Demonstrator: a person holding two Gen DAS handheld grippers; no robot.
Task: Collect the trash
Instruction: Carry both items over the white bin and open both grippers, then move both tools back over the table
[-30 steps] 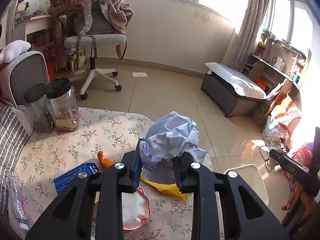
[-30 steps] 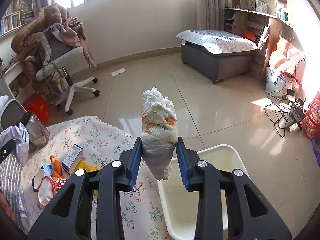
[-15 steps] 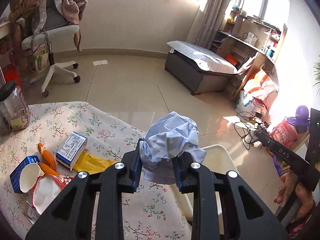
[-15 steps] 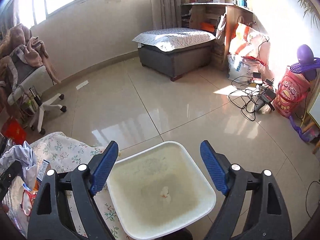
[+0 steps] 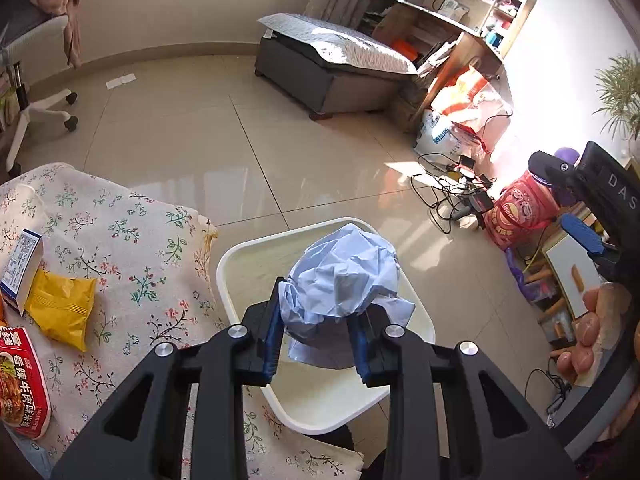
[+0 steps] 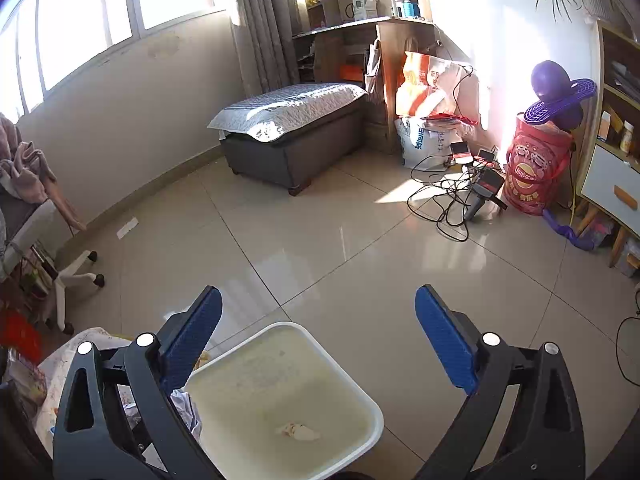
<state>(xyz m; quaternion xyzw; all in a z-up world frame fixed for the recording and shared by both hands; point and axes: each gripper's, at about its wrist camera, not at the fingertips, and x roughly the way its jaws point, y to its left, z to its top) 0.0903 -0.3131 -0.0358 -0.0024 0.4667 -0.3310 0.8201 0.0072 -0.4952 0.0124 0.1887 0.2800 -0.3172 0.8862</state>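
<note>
The white bin point(image 5: 240, 280) is taken as the landmark. Directly above its opening, a crumpled ball of pale blue paper point(image 5: 344, 280) is seen between the blue pads of the left hand-held gripper point(image 5: 316, 340), whose jaws have just been opening slightly; the pads are still against the paper. The right hand-held gripper point(image 6: 316, 340) is spread wide above the bin with nothing between its jaws, having just been opening. A small crumpled tissue point(image 6: 298, 432) lies on the bin's floor. Left of the bin, a yellow snack packet point(image 5: 60, 304) rests on the floral-clothed surface point(image 5: 132, 248).
</note>
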